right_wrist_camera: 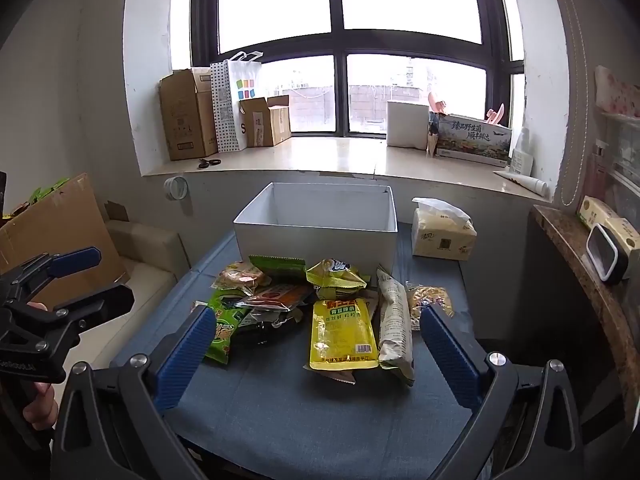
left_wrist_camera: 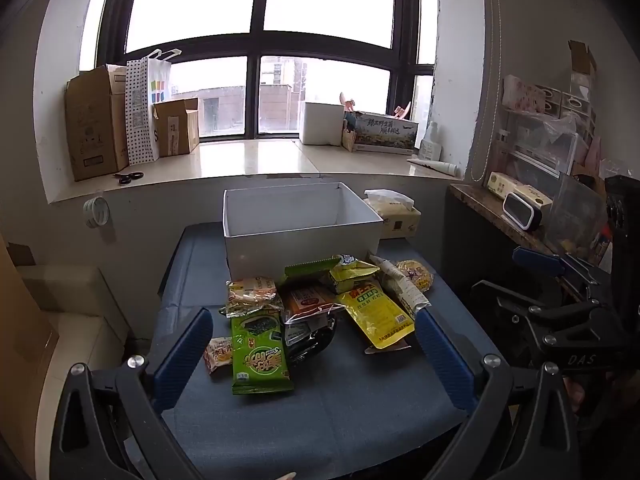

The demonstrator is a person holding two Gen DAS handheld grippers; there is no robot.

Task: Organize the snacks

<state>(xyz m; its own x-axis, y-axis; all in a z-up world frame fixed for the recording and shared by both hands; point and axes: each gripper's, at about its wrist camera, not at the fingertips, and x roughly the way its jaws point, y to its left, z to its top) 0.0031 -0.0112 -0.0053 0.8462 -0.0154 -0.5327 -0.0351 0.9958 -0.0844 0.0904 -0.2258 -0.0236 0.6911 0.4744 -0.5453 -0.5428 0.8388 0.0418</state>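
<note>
A pile of snack packets lies on the blue table (left_wrist_camera: 320,412) in front of an open white box (left_wrist_camera: 300,228), which also shows in the right wrist view (right_wrist_camera: 316,236). The pile includes a green seaweed packet (left_wrist_camera: 259,354), a yellow packet (left_wrist_camera: 376,316) (right_wrist_camera: 344,334), a beige packet (right_wrist_camera: 394,322) and a small orange-white packet (left_wrist_camera: 218,354). My left gripper (left_wrist_camera: 314,344) is open and empty, above the table's near side, its fingers either side of the pile. My right gripper (right_wrist_camera: 318,344) is open and empty, likewise before the pile.
A tissue pack (right_wrist_camera: 442,234) stands right of the white box. A wooden side shelf (right_wrist_camera: 592,280) with a small clock is at the right. Cardboard boxes (right_wrist_camera: 186,114) and a paper bag stand on the window sill. A cardboard box (right_wrist_camera: 60,232) sits at the left.
</note>
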